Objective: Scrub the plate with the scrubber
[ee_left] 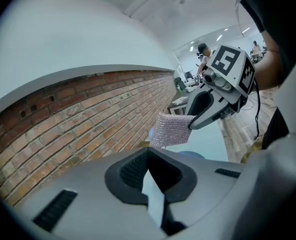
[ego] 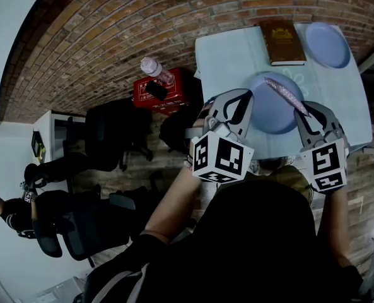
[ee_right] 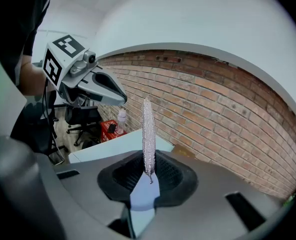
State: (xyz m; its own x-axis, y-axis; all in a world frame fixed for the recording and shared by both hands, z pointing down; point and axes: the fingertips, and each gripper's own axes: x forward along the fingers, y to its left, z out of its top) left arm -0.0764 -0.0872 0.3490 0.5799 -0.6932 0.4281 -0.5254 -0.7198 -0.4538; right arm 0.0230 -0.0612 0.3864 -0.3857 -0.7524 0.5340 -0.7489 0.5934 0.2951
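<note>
The silvery mesh scrubber (ego: 286,93) is clamped edgewise in the fingers of the right gripper (ego: 308,111) and held over the 2 o'clock part of the blue plate (ego: 267,112), which lies on the pale tabletop (ego: 227,55). The fingers of the left gripper (ego: 245,96) are closed together at the plate's 9 o'clock rim.

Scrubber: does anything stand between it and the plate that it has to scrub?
Nothing visible does. The scrubber, clamped in the jaws of the right gripper, hangs over the bare face of the near plate. The book and the far plate lie farther back. The left gripper is at its left rim, aside.
</note>
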